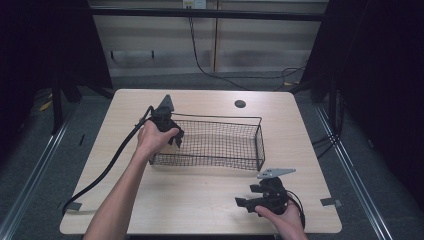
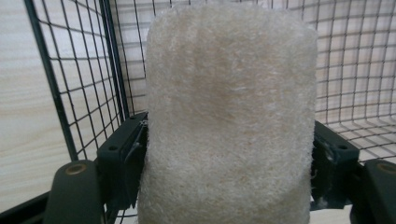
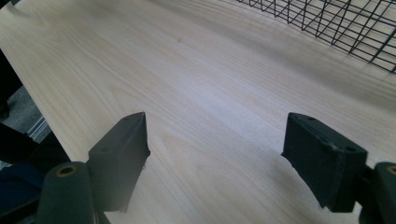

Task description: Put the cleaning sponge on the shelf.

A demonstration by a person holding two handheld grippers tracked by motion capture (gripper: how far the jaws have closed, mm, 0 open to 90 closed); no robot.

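Your left gripper (image 1: pixel 170 134) has its jaws pinching a pale, fibrous loofah sponge (image 2: pixel 229 116), one jaw pressed against each long side of it. In the left gripper view the sponge stands upright between the jaws, and its lower end runs off the bottom of the frame. That gripper sits at the left end of the black wire basket (image 1: pixel 260 145), just at the near-left corner of it. Behind the sponge, the left gripper view shows the basket's mesh wall and floor, with the wooden surface (image 1: pixel 210 200) showing through the wires at the left. From the high view the sponge is only a small pale patch under your left hand (image 1: pixel 152 140), and your hand and the gripper body hide most of it. You cannot tell from these views whether the sponge touches the basket floor.

Your right gripper (image 1: pixel 257 200) has its jaws spread wide with nothing between them. It lies near the near-right corner of the surface, well apart from the sponge, held in your right hand (image 1: pixel 285 220), which is cut off by the bottom edge of the high view. The right gripper view looks across bare wood, with a corner of the basket showing at the top right.
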